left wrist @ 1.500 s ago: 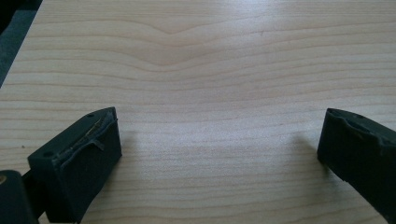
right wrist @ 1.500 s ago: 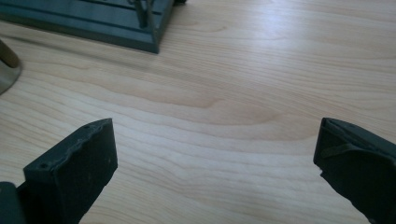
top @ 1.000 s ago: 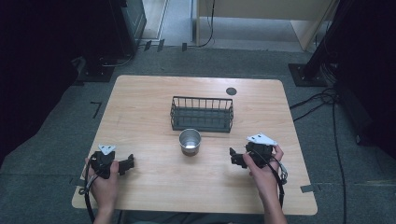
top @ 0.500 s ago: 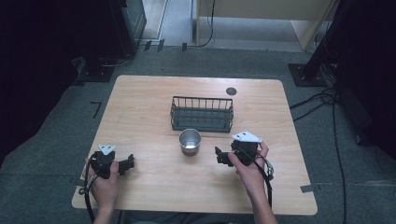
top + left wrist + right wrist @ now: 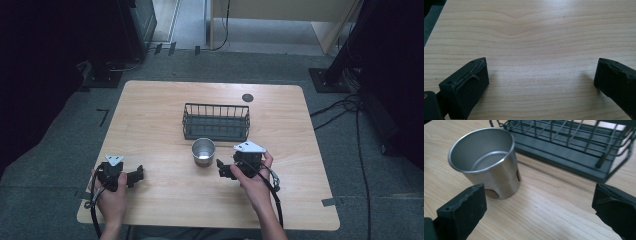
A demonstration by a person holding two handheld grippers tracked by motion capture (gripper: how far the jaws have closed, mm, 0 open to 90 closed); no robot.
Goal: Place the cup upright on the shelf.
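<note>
Nearest the person's edge of the wooden table point(image 5: 150, 120), the left hand point(image 5: 111, 192) held the left gripper point(image 5: 138, 173) low over the near-left part of the tabletop, its grey three-cornered plate on top and its cable trailing back along the forearm. In the left gripper view its two black jaws stood wide apart, with bare wood grain between them and nothing gripped. A little farther in and to the right, the right hand point(image 5: 252, 179) held the right gripper point(image 5: 220, 169), which pointed leftward toward the metal cup point(image 5: 203, 151). In the right gripper view those jaws were also spread wide and held nothing; the cup point(image 5: 487, 163) stood upright just beyond the jaw at the left of that view, not between the two, and it looked empty, with a shiny inside and a small dark mark low on its side. From above, the cup stood near the middle of the table, just beside the right gripper's tips, though I could not tell whether they touched it. Just behind the cup stood the black wire basket point(image 5: 216, 121), empty and close to the cup without clearly touching it. Farther still, a small dark round disc point(image 5: 247, 98) lay on the wood near the far edge, well apart from the basket.
</note>
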